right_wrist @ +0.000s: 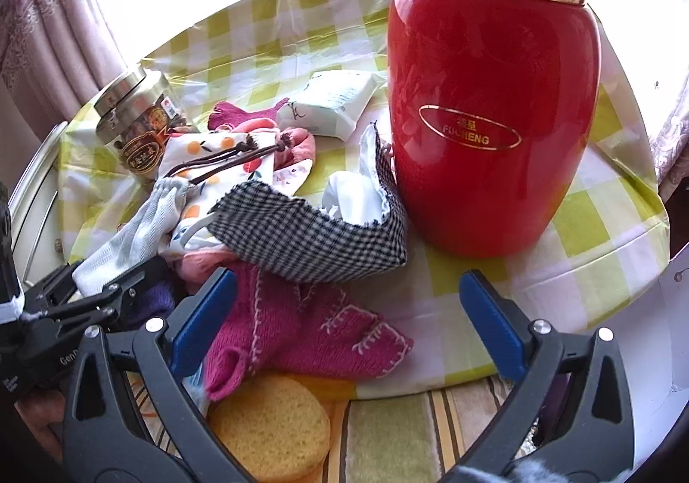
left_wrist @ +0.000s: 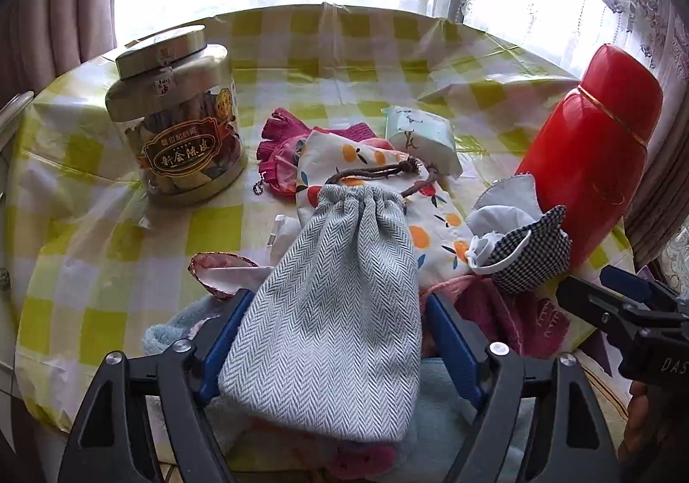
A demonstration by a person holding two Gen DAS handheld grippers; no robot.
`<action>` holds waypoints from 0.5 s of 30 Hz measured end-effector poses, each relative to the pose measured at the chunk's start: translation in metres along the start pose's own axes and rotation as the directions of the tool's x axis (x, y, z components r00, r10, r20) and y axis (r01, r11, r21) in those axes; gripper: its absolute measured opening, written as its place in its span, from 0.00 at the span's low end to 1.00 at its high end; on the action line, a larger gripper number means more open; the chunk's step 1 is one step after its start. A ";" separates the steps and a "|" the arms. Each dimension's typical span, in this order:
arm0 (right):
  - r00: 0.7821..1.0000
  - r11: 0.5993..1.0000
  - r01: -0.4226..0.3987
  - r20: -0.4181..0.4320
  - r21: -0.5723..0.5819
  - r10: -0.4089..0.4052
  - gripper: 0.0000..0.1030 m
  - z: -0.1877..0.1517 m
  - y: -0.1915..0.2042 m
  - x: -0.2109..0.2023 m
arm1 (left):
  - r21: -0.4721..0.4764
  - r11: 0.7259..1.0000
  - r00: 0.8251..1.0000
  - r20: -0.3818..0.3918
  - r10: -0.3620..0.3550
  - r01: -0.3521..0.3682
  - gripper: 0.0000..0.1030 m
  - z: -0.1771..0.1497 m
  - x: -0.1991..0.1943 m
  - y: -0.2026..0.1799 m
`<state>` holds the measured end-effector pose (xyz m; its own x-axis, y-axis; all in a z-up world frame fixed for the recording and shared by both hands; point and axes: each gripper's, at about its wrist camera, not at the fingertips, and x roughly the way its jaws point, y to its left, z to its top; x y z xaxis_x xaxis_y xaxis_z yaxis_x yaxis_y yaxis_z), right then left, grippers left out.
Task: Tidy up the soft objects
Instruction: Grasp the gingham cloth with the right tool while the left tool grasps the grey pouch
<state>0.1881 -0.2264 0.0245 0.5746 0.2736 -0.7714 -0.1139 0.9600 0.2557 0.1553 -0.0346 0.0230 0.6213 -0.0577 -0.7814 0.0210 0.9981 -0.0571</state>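
A grey herringbone drawstring pouch point(left_wrist: 340, 289) lies on a heap of soft things, between the blue pads of my left gripper point(left_wrist: 340, 336). The left pad is at the pouch's edge and a narrow gap shows at the right pad, so the jaws stand open. The right wrist view shows the pouch point(right_wrist: 142, 220) running into the left gripper point(right_wrist: 86, 293). My right gripper point(right_wrist: 349, 323) is open above a magenta knitted piece point(right_wrist: 310, 328); it also shows at the right edge point(left_wrist: 624, 302). A black-and-white checked cloth point(right_wrist: 310, 233) and an orange-print bag point(left_wrist: 357, 160) lie in the heap.
A tall red flask point(right_wrist: 491, 117) stands at the right, close to the checked cloth. A lidded jar point(left_wrist: 176, 117) stands at the left, and a tissue pack point(left_wrist: 422, 134) lies behind the heap. A round yellow sponge point(right_wrist: 271, 427) lies below the edge of the checked tablecloth point(left_wrist: 107, 246).
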 end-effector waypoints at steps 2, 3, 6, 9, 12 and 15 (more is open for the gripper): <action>1.000 0.999 0.012 0.012 0.040 -0.012 1.00 0.003 -0.003 0.006 | -0.008 1.000 1.000 -0.009 -0.014 0.014 0.58 -0.003 0.008 0.002; 1.000 0.998 0.020 0.014 0.055 -0.020 1.00 0.004 -0.004 0.010 | -0.013 1.000 1.000 -0.010 -0.026 0.026 0.55 -0.005 0.010 0.003; 0.999 0.995 0.031 0.007 0.100 -0.032 1.00 0.006 -0.003 0.022 | -0.035 0.997 0.998 0.028 -0.064 0.065 0.36 -0.007 0.006 0.006; 0.998 0.988 0.051 0.025 0.145 -0.055 0.99 0.009 -0.003 0.029 | -0.058 0.994 0.993 0.079 -0.089 0.093 0.21 -0.010 -0.004 0.010; 0.997 0.980 0.056 0.046 0.193 -0.066 0.96 0.012 -0.008 0.031 | -0.072 0.992 0.987 0.130 -0.098 0.108 0.17 -0.013 -0.013 0.013; 0.998 0.975 0.040 0.043 0.218 -0.050 0.75 0.012 -0.012 0.036 | -0.084 0.988 0.978 0.176 -0.114 0.130 0.14 -0.016 -0.022 0.015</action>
<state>0.2203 -0.2285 0.0008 0.6135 0.2223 -0.7577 0.0886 0.9341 0.3458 0.1297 -0.0184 0.0294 0.7430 -0.1667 -0.6482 0.0356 0.9770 -0.2105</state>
